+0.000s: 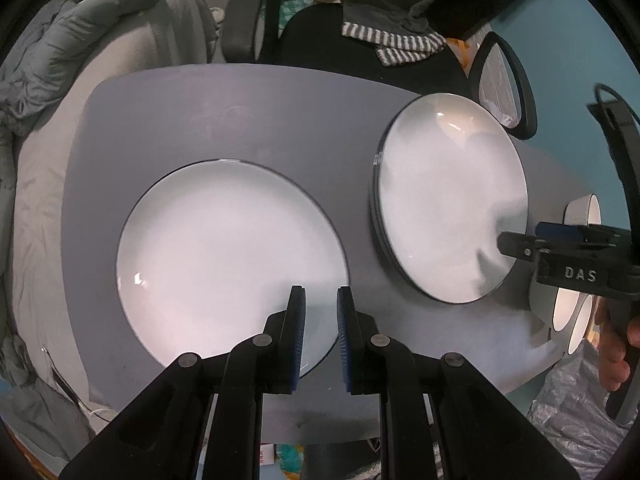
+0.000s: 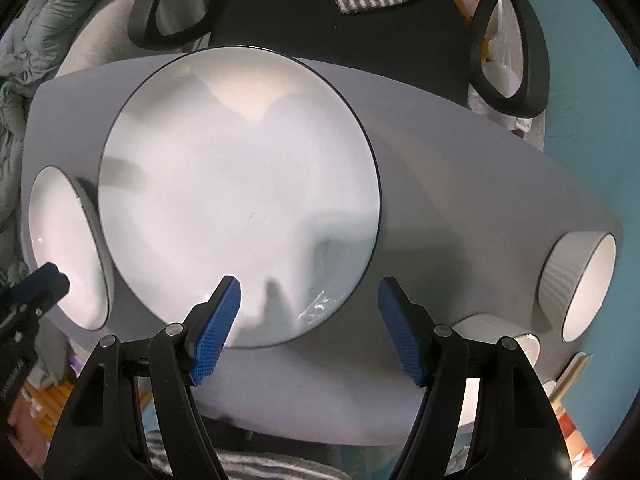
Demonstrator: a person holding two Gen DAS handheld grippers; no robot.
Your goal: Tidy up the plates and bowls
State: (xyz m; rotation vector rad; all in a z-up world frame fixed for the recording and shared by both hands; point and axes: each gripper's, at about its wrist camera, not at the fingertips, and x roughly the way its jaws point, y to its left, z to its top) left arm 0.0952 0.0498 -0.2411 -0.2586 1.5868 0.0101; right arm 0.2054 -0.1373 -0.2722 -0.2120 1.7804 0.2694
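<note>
On grey table [image 1: 224,128], flat round plate [image 1: 224,248], no long axis.

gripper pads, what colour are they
Blue, with a fine ribbed texture, on black fingers; clearest on the right gripper pads in the right wrist view.

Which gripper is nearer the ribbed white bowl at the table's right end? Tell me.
Right. The right gripper hangs open over the stacked plates, with the ribbed bowl just to its right. The left gripper sits over the single plate, further left.
</note>
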